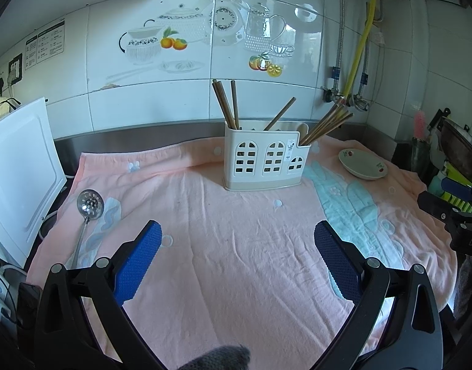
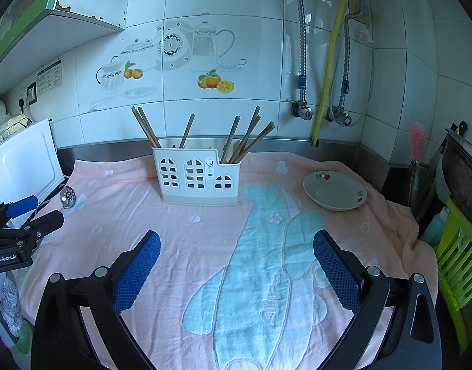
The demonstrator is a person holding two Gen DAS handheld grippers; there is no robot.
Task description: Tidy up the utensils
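Note:
A white house-shaped utensil holder (image 1: 265, 160) (image 2: 199, 175) stands at the back of the pink towel (image 1: 236, 246) (image 2: 180, 225), with several wooden chopsticks (image 1: 228, 104) (image 2: 246, 137) sticking out of its compartments. A metal slotted ladle (image 1: 89, 206) (image 2: 67, 197) lies on the towel's left side, bowl toward the wall. My left gripper (image 1: 237, 240) hovers open over the towel in front of the holder, nothing between its blue pads. My right gripper (image 2: 236, 246) is also open and empty over the blue plane pattern.
A small ceramic dish (image 1: 363, 163) (image 2: 335, 190) sits on the towel at the right. A white appliance (image 1: 18, 182) stands at the left edge. A wok (image 2: 465, 166), pink brush (image 2: 417, 141) and green rack (image 2: 457, 262) crowd the right. Pipes (image 2: 327, 61) run down the tiled wall.

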